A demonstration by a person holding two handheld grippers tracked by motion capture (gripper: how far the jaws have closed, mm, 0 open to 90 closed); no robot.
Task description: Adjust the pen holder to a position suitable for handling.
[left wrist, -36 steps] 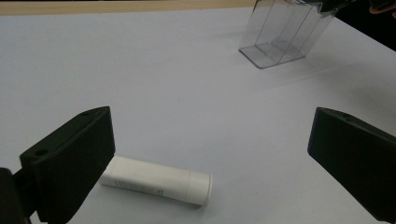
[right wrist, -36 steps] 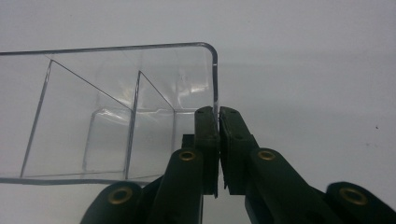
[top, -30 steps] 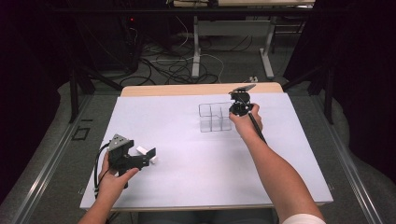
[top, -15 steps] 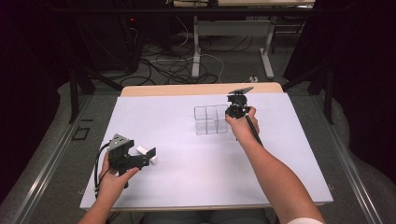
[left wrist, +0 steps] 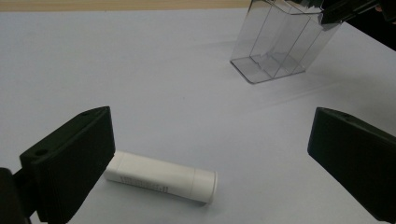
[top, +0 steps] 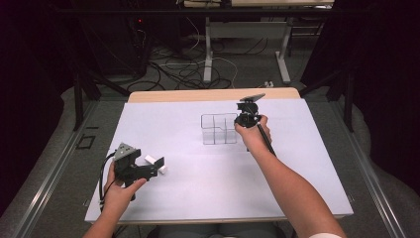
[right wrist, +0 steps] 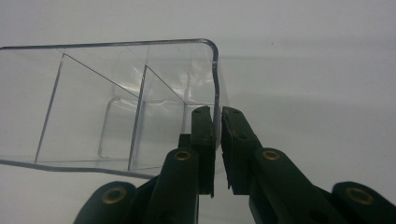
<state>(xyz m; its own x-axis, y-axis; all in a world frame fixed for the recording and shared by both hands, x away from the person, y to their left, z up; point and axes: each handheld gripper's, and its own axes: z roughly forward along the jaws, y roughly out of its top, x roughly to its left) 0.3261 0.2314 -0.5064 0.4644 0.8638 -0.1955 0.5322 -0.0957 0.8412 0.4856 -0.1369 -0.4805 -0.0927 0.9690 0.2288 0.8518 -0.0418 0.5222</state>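
I see the organizer (top: 218,130) far centre on the table (top: 297,188); the tube (left wrist: 161,176) lies near-left, probably flat, well apart.

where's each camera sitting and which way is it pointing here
High view: above the person's side, looking forward and down on the table; both forearms, left gripper and right gripper show.
Left gripper view: rides the left gripper, looking along its open fingers over a white tube.
Right gripper view: rides the right gripper, looking along fingers clamping the clear organizer wall.
Shared: all three show the organizer.
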